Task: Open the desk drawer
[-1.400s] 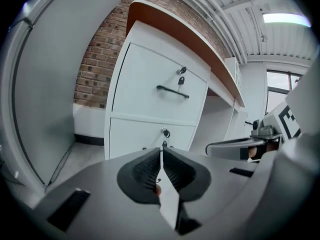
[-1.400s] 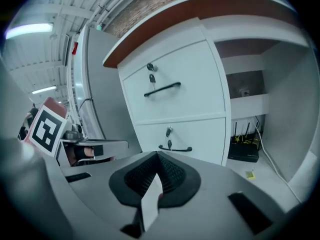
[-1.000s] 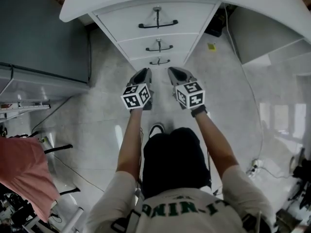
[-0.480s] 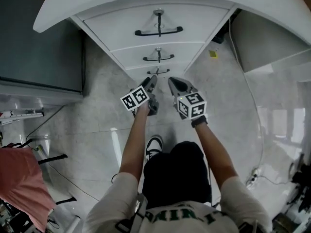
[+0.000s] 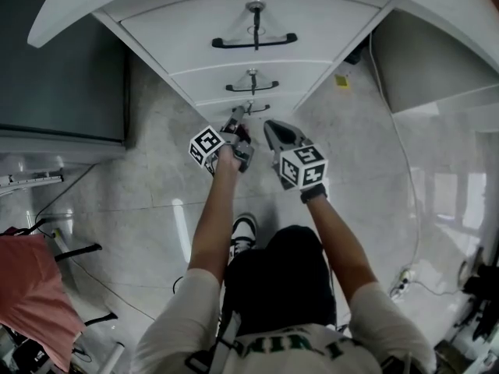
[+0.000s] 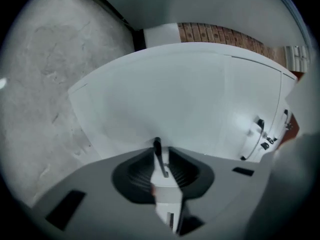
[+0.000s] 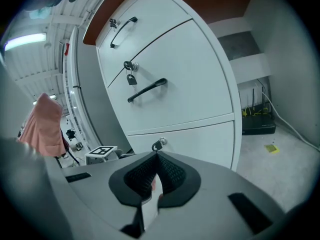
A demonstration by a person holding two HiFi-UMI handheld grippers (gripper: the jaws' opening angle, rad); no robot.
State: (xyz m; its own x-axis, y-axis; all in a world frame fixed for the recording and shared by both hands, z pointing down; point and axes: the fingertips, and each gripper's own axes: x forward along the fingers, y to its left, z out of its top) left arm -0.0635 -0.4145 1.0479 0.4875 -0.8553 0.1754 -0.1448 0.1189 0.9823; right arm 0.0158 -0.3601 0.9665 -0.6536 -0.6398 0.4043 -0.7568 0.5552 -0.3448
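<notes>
The white desk unit [image 5: 195, 33] has three stacked drawers with black handles. In the head view my left gripper [image 5: 236, 125] lies rolled on its side at the bottom drawer's handle [image 5: 251, 108]. In the left gripper view that thin black handle [image 6: 158, 151] stands between the jaws, which are closing on it with a gap still showing beside the bar. To its right, my right gripper [image 5: 270, 128] points at the bottom drawer front [image 7: 200, 139] just short of it, with its jaws shut and empty. A small key lock [image 7: 158, 144] sits right above its tips.
A grey cabinet [image 5: 62, 61] stands left of the unit. A cable [image 5: 399, 150] runs over the marble floor on the right, and a yellow scrap [image 5: 340, 80] lies near the unit's corner. A person in pink [image 5: 31, 287] stands at the left. My shoe [image 5: 243, 229] is below the grippers.
Both grippers have sunk toward the bottom drawer. The left one has rolled onto its side and reached the bottom handle. The right one has only dropped a little.
</notes>
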